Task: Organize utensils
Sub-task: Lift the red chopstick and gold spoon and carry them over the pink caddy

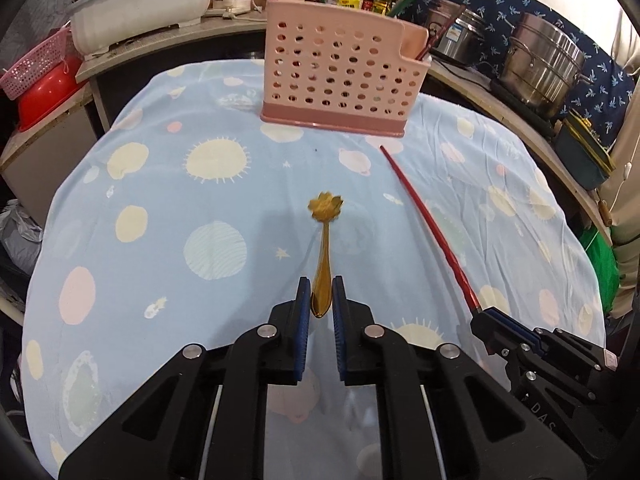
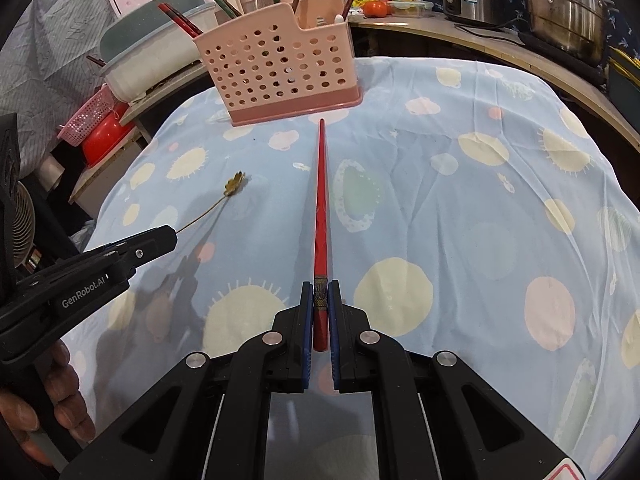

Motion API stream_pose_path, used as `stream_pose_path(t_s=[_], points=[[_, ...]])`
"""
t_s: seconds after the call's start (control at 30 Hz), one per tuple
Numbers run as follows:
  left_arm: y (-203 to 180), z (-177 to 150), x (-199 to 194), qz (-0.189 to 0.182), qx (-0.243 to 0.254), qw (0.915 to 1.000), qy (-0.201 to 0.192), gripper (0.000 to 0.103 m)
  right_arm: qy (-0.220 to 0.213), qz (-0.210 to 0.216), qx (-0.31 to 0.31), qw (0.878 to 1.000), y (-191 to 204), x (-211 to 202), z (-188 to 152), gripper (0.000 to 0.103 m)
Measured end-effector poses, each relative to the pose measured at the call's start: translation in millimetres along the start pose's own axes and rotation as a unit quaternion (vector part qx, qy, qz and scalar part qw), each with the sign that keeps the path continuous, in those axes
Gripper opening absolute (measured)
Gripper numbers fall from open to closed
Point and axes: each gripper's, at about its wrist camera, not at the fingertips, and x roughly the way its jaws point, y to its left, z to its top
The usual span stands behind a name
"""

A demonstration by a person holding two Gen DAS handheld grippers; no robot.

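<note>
- Fingers of the left gripper point(image 1: 321, 295) are closed on the bowl end of a gold spoon point(image 1: 325, 252); its flower-shaped handle tip points forward, toward the holder.
- Fingers of the right gripper point(image 2: 320, 300) are clamped on the thick, decorated end of a red chopstick point(image 2: 320, 216), whose thin tip reaches out almost to the holder's base.
- Both utensils appear to be carried above the blue patterned cloth point(image 1: 160, 184) that covers the counter; whether either tip touches the cloth cannot be told.
- Ahead of both stands the pink perforated utensil holder point(image 1: 340, 68), upright near the far edge of the cloth, with green and red chopsticks already standing in its compartments.
- In the right wrist view the holder point(image 2: 276, 64) sits a little left of the chopstick's line, with a lower notched section on its right side.
- Judged step: carry each utensil over the holder's rim and drop it in the fitting compartment.
- To do it well, tilt each gripper so the free tip points downward, and raise the tip above the rim before moving forward; the long chopstick would otherwise likely strike the perforated wall and push the light holder.
- Go one hand at a time, since the two grippers are near each other and would crowd the narrow opening.
- Release only once the tip is well inside, so the utensil slides in upright and does not bounce out.
- The spoon's thin, slender shaft may pivot in the grip; keep the pads firm until it is over its slot.
</note>
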Motion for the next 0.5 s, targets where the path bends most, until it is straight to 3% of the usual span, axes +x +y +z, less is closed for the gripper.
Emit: stream_pose_path(t_s=[0.37,0.5], points=[[7.4,18.8,-26.1,0.0,-0.012,0.9994,-0.033,0.008,-0.031,0.018,0.0,0.999,6.1,-25.1,17.2,0.007],[8.2,25.8,-33.6,-0.003,-0.013,0.9991,-0.041,0.001,-0.04,0.025,-0.001,0.999,9.3,-32.9,22.6,0.007]])
